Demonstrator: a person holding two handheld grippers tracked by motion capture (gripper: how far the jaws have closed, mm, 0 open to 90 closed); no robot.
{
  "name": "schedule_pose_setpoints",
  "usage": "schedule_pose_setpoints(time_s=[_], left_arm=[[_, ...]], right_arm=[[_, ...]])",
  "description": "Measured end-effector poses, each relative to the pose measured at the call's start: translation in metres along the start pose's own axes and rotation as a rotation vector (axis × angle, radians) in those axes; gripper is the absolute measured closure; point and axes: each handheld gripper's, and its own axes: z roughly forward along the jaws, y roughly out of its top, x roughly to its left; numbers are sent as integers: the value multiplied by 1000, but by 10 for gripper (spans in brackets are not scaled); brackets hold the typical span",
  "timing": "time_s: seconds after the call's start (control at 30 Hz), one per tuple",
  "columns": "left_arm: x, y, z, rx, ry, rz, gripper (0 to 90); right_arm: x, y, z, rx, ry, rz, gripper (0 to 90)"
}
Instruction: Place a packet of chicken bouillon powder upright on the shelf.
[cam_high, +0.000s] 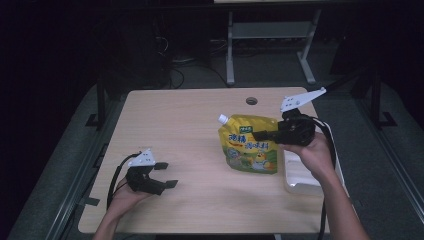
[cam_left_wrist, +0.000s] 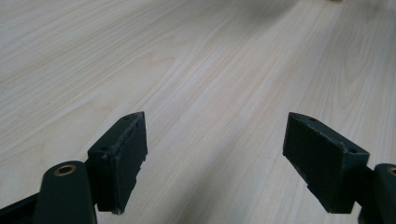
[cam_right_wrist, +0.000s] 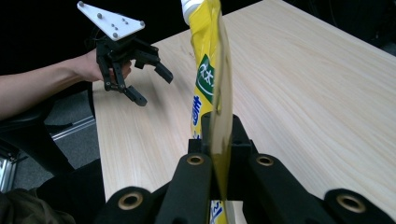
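A yellow spouted pouch (cam_high: 248, 145) with a white cap hangs upright over the table's right half. My right gripper (cam_high: 260, 134) is shut on its right edge and holds it off the wood. In the right gripper view the pouch (cam_right_wrist: 210, 79) rises edge-on from between the closed jaws. My left gripper (cam_high: 166, 174) stands open near the table's front left corner, nothing between its fingers (cam_left_wrist: 121, 158); bare wood shows in the gap. The left gripper (cam_right_wrist: 152, 84) also appears far off in the right gripper view, jaws apart.
A white tray (cam_high: 300, 177) lies at the table's right edge under my right forearm. The light wooden table (cam_high: 190, 125) has a cable hole (cam_high: 251, 100) near its far edge. A metal frame stands on the dark floor behind.
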Motion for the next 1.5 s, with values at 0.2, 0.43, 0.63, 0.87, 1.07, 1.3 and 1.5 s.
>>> schedule_pose_setpoints(time_s=[0.2,0.43,0.63,0.87,1.07,1.3,1.5], left_arm=[[0,0,0,0,4,3,209],[0,0,-1,-2,9,1,204],[0,0,-2,-3,11,1,203],[0,0,-1,-3,11,1,204],[0,0,-1,-2,12,2,204],[0,0,0,-3,14,3,203],[0,0,-1,-3,15,2,203]], right_arm=[[-2,0,-15,-8,-22,3,898],[-4,-2,-31,-13,-44,6,898],[-8,-8,-44,-23,-63,20,898],[-12,-15,-60,-36,-89,37,898],[-16,-23,-71,-43,-109,50,899],[-20,-31,-82,-49,-132,71,898],[-22,-37,-92,-57,-153,85,898]])
